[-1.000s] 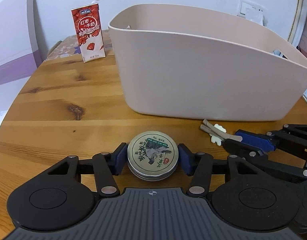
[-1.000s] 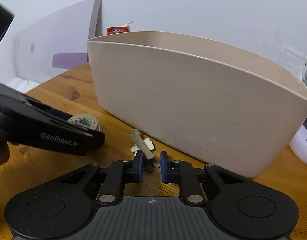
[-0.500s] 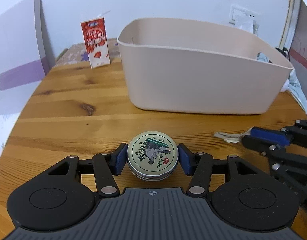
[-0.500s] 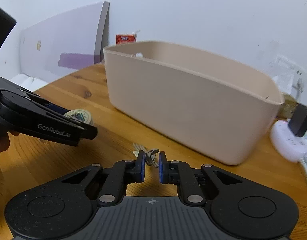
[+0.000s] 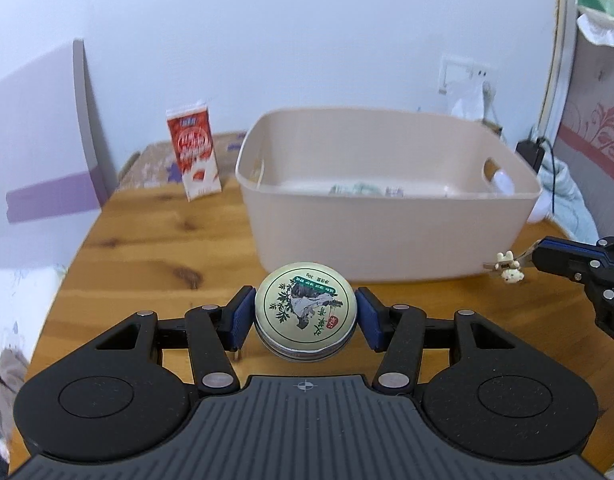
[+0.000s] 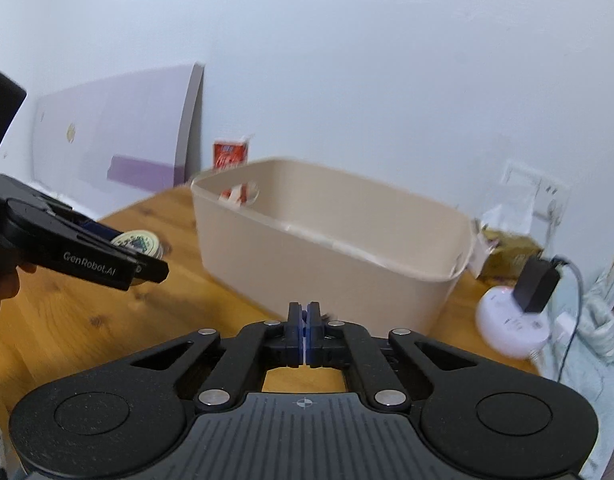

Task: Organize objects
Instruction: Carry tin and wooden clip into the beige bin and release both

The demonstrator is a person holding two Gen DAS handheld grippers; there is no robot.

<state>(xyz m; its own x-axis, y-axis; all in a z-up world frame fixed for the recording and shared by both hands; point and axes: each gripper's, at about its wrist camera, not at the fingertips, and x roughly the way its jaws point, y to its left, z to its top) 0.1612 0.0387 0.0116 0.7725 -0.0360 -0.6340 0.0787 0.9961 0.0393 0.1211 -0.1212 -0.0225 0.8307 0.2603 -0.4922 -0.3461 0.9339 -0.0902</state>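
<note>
- The left tool (image 5: 305, 314) is clamped on a round tin (image 5: 305, 309) with a plant picture on its lid. The blue pads press on both sides of it.
- The tin is up off the wooden table (image 5: 147, 256), just in front of the big beige bin (image 5: 387, 236).
- The right tool (image 6: 305, 330) has its two pads squeezed together. In the left camera, a thin clip with a little cream bunny (image 5: 509, 266) sticks out of its tip, so it is holding that.
- The clip hangs in the air near the right corner of the bin, not inside it.
- The bin already has a few small things in it. They are too blurry to name.
- A red milk carton (image 5: 195, 164) stands on the table behind the bin, to its left.
- I think the job is partly done. Both tools have picked something up, but neither thing is in the bin yet.
- What is left, I guess: carry the tin and the clip over the rim and let go. The carton may need a place too.
</note>
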